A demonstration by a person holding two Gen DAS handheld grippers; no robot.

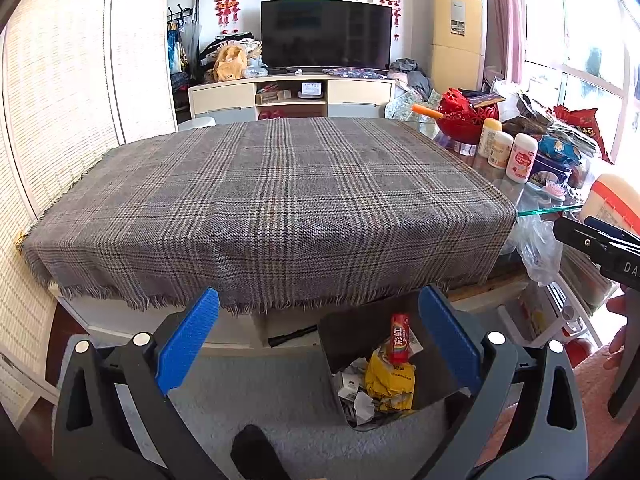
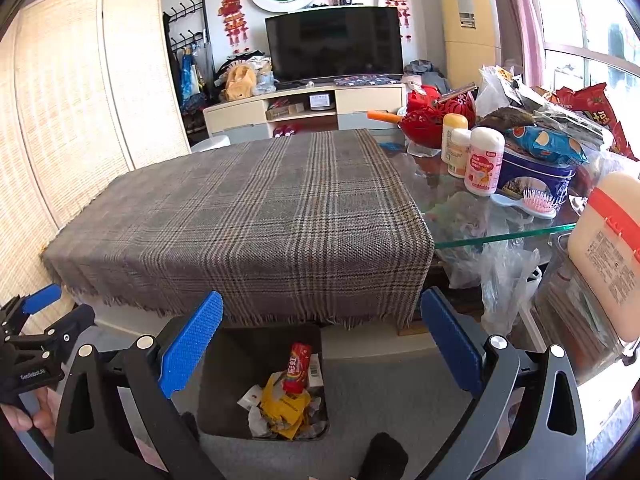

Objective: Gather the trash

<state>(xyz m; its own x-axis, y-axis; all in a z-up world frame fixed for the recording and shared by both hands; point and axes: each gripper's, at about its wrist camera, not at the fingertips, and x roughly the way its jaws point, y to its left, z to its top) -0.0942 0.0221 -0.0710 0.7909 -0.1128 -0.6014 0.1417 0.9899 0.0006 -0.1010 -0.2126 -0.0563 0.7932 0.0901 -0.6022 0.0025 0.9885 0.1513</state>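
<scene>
A dark bin [image 1: 344, 340] [image 2: 236, 364] stands on the grey rug below the table's front edge. Inside it lie a red candy wrapper [image 1: 400, 338] [image 2: 298, 366], a yellow wrapper [image 1: 390, 384] [image 2: 284, 404] and crumpled white paper scraps [image 1: 356, 396] [image 2: 256, 416]. My left gripper [image 1: 318, 340] hangs open above the bin with nothing between its blue pads. My right gripper [image 2: 322, 344] is open too, empty, over the bin's right side. The left gripper also shows at the left edge of the right wrist view [image 2: 38, 312].
A plaid cloth [image 1: 272, 200] [image 2: 248, 220] covers the table. On the bare glass to the right stand white bottles [image 2: 482, 160], a red basket [image 2: 432, 120], a blue tin [image 2: 532, 176], snack bags [image 2: 548, 142], a pink hairbrush [image 2: 536, 202] and a large jug [image 2: 608, 248]. A plastic bag [image 2: 504, 280] hangs below.
</scene>
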